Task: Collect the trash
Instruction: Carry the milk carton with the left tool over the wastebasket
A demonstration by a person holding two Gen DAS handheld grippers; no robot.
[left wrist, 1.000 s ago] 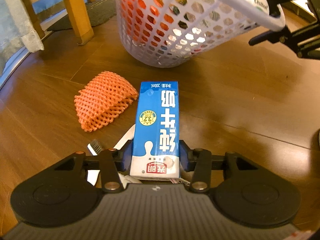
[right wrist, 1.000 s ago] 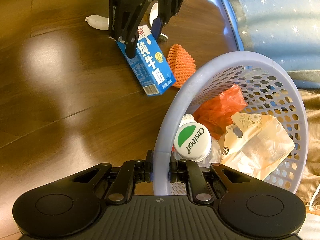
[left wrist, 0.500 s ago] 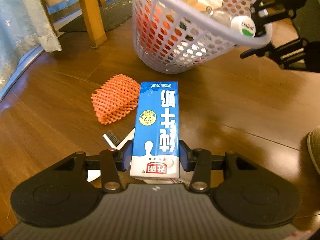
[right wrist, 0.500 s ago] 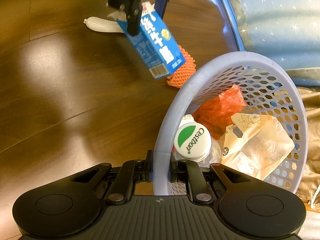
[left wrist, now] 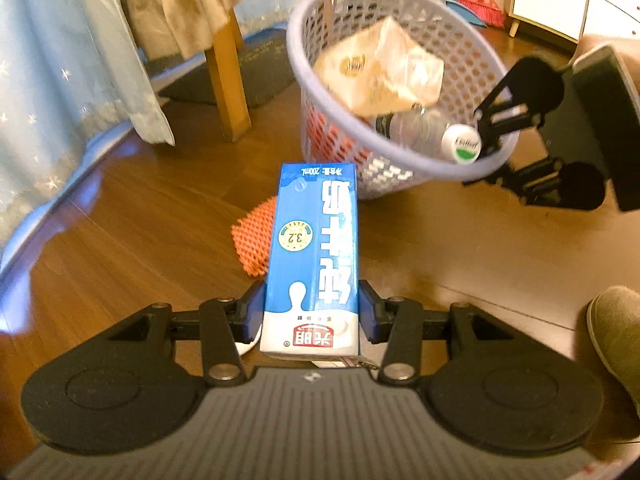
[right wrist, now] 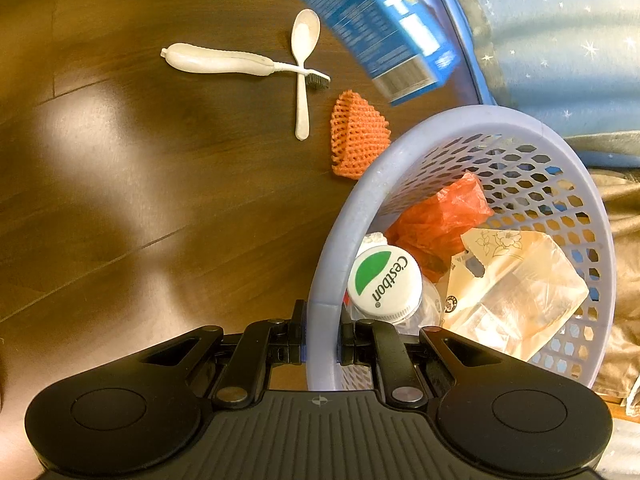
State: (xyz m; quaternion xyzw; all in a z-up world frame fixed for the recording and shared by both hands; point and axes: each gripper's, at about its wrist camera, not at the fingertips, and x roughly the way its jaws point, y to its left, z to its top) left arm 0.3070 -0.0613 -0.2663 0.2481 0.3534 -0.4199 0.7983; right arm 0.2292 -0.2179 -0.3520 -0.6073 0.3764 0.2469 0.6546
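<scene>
My left gripper (left wrist: 312, 316) is shut on a blue and white milk carton (left wrist: 314, 256), held in the air above the wooden floor; the carton (right wrist: 384, 28) shows blurred at the top of the right wrist view. My right gripper (right wrist: 322, 340) is shut on the rim of a lilac mesh basket (right wrist: 332, 248), tilted toward the carton. Inside the basket (left wrist: 384, 152) lie a clear bottle with a white and green cap (right wrist: 384, 284), an orange bag (right wrist: 436, 220) and a clear wrapper (right wrist: 516, 280). An orange foam net (right wrist: 356, 136) lies on the floor beside it.
A white brush (right wrist: 236, 62) and a white spoon (right wrist: 304, 64) lie crossed on the floor. A wooden furniture leg (left wrist: 226, 80), a dark mat (left wrist: 236, 76) and pale blue drapery (left wrist: 68, 64) stand beyond the basket. A slippered foot (left wrist: 616, 332) is at right.
My left gripper has lifted the carton higher and toward the basket, uncovering the brush and spoon on the floor. The right gripper keeps its hold on the basket rim.
</scene>
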